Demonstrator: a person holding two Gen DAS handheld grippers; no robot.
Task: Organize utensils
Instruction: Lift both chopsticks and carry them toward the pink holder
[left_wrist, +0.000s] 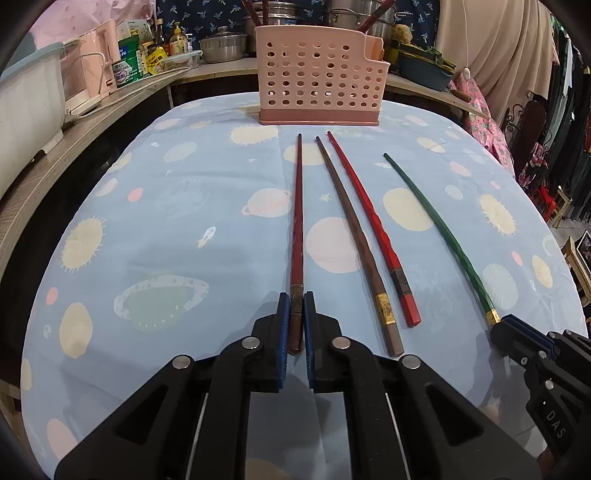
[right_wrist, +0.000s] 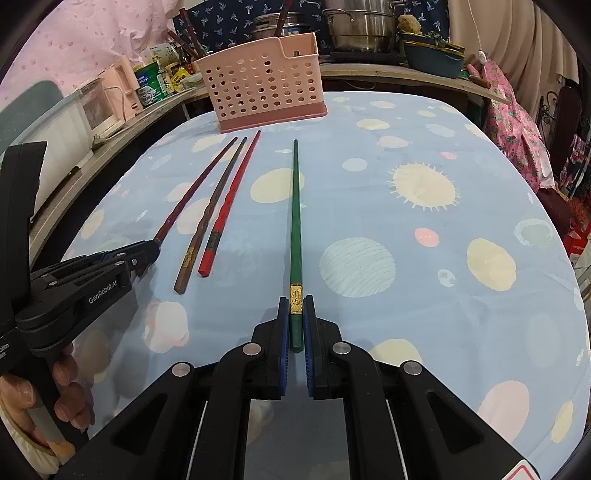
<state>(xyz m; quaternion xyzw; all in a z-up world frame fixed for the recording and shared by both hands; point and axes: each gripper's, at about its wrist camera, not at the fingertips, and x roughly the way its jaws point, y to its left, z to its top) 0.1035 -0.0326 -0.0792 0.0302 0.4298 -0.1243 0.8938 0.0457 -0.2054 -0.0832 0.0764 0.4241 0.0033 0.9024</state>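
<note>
A: Which step is in hand?
B: Pickup. The dark red chopstick (left_wrist: 297, 236) is clamped by the left tongs (left_wrist: 296, 314), the green chopstick (right_wrist: 295, 229) by the right tongs (right_wrist: 295, 314).
A: Next?
B: Both must be lifted toward the pink basket (left_wrist: 317, 74) at twelve o'clock.

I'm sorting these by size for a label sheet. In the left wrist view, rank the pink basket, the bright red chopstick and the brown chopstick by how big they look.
1. Pink basket, clearly the bulkiest.
2. Brown chopstick and bright red chopstick: too alike to rank. The brown one looks slightly longer, but its end lies nearer the camera, so that may be perspective.
</note>
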